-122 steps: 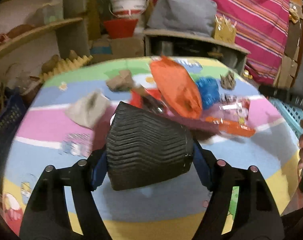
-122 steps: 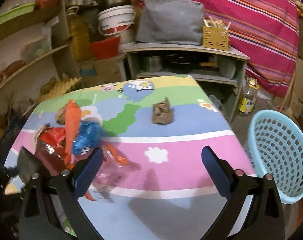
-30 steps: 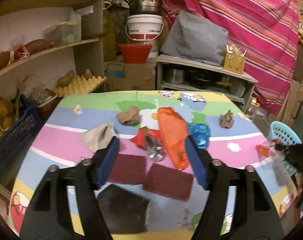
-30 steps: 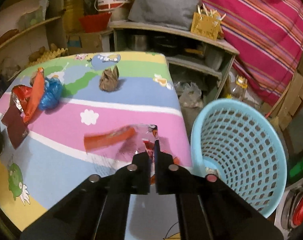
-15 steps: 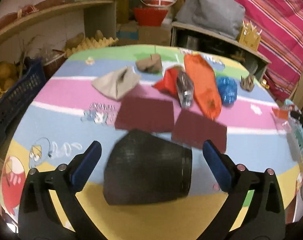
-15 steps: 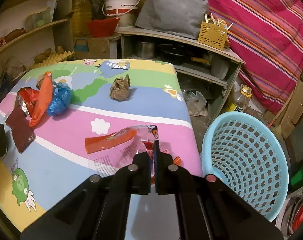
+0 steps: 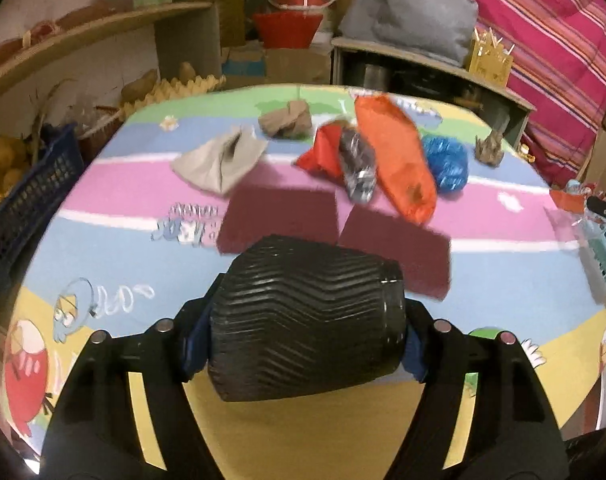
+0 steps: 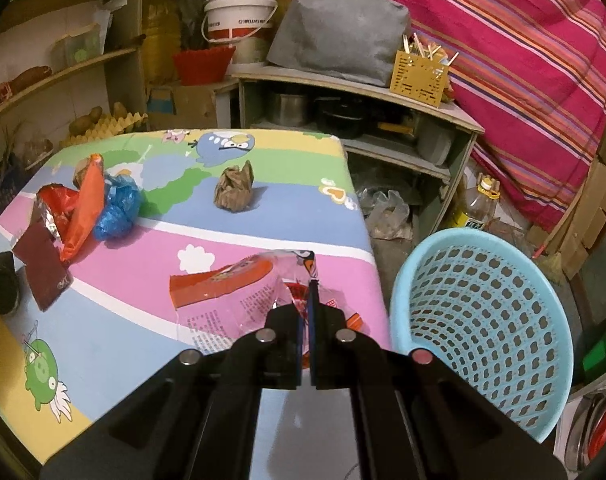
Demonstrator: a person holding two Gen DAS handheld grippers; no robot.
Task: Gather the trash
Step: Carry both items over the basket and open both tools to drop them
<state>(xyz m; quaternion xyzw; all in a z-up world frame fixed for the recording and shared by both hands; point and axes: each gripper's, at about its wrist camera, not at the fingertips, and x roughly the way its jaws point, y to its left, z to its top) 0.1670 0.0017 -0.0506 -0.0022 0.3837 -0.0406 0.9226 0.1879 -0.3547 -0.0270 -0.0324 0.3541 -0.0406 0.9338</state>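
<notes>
Trash lies scattered over a counter [image 7: 115,256] covered in a bright cartoon-print cloth. At the bottom centre of the left wrist view, the left hand-held gripper [image 7: 303,336] has its jaws around a black ribbed cup [image 7: 303,320] lying on its side; they have just been closing, and the blue pads sit against the cup's two ends. Beyond the cup, toward the middle of the frame, lie two dark red pads [image 7: 279,216], a grey rag [image 7: 219,160], a crumpled brown paper [image 7: 287,122], a red and silver wrapper [image 7: 343,156], an orange bag [image 7: 399,160] and a blue plastic bag [image 7: 445,164]. In the right wrist view, the right hand-held gripper [image 8: 309,320] at lower centre is pressed together, pinching a clear plastic snack bag [image 8: 243,292] with an orange band, which hangs over the counter's near right edge. A light blue basket [image 8: 487,320] stands at lower right, just beside the counter, tilted toward the camera. Another ball of brown paper [image 8: 235,188] sits alone near the frame's centre.
</notes>
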